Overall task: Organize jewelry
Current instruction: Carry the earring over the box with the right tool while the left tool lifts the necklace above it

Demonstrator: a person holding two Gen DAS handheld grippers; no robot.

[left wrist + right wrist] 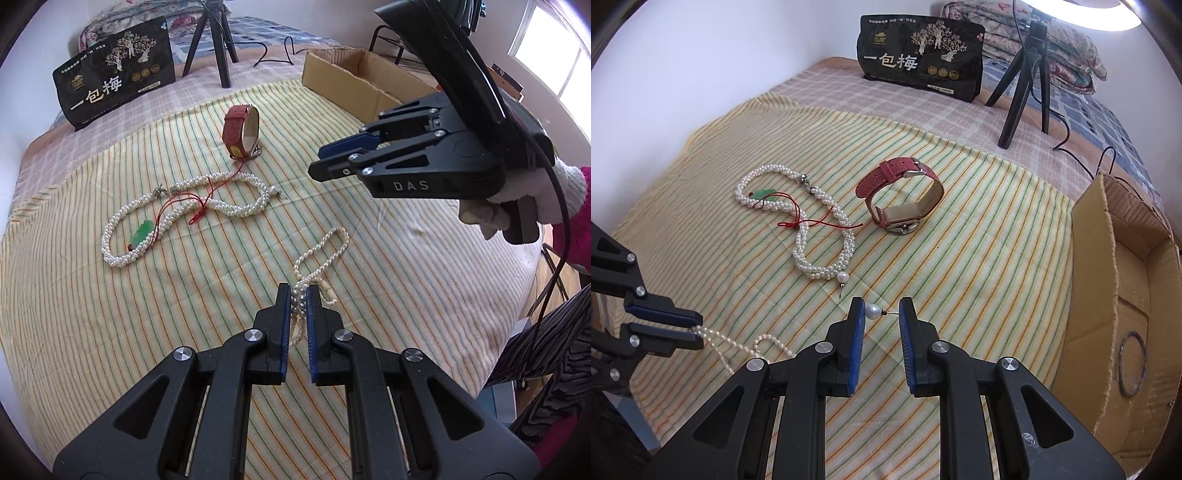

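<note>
My left gripper (298, 295) is clenched on a thin pearl strand (325, 251) near the cloth's (110, 332) front edge. My right gripper (882, 314) pinches a pearl pin (872, 309). Farther in lie a twisted pearl necklace (812, 236) and watch (901, 195); a box (1108, 295) stands at the right edge.

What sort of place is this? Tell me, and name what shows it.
Most likely a bedroom: the work surface is a bed under a striped yellow cotton sheet, folded floral quilts are stacked at its head, and a bright window stands beside it.
</note>
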